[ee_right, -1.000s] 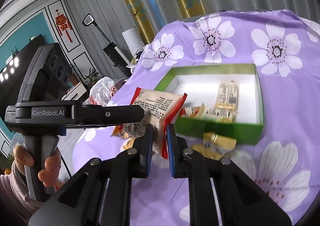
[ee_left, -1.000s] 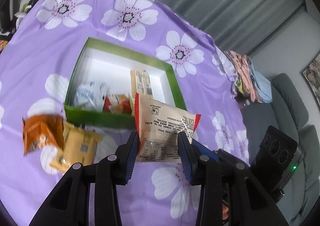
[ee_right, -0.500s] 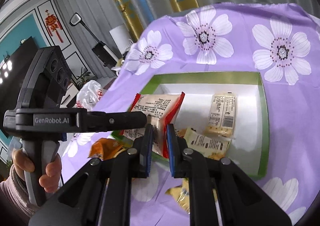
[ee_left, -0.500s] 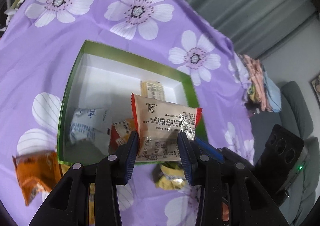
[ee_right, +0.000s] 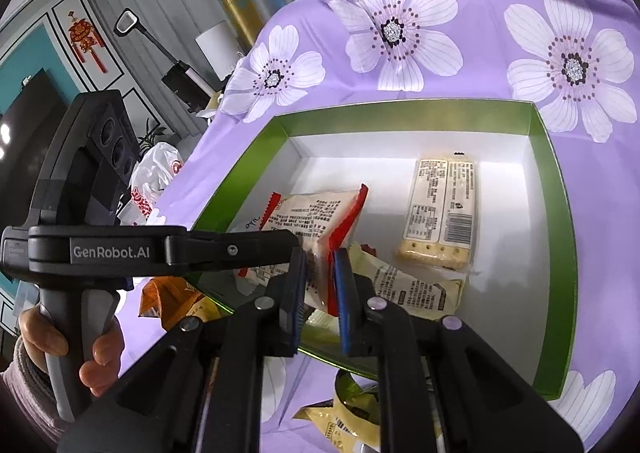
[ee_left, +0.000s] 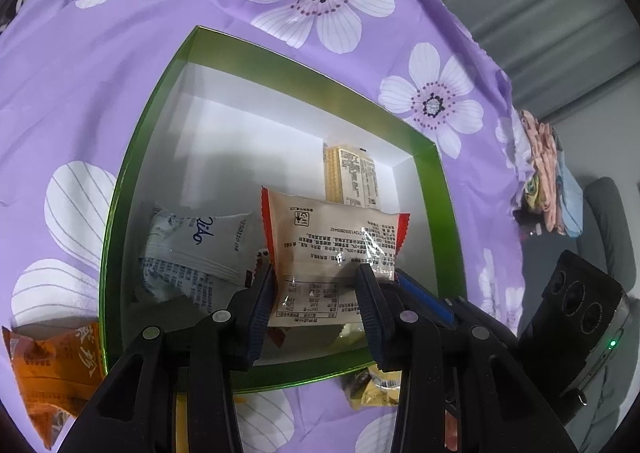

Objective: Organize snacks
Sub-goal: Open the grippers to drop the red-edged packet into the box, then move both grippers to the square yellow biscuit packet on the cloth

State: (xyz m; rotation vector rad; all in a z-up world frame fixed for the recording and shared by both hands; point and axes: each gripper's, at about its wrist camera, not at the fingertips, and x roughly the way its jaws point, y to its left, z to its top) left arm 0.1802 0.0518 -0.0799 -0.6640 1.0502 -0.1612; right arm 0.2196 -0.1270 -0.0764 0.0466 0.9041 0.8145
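Both over the green box (ee_left: 442, 189), angled down. Left gripper (ee_left: 316, 293) and right gripper (ee_right: 318, 285) each clamped on the red-edged snack packet (ee_left: 336, 237).

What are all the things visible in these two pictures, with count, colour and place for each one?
box: 1, green walls, white inside, on the cloth.
cloth: 1, purple with white flowers, under the box.
beige packet with red ends: 1, above the box, held by both grippers.
cracker pack: 1, pale yellow, on the box floor near the far wall.
white pouch: 1, white with blue script, inside the box.
orange packet: 1, on the cloth outside the box.
yellow packet: 1, on the cloth in front of the box.
left gripper: black, blue pads, shut on the beige packet.
right gripper: black, blue pads, shut on its red end.
hand: 1, holding the left gripper's handle.
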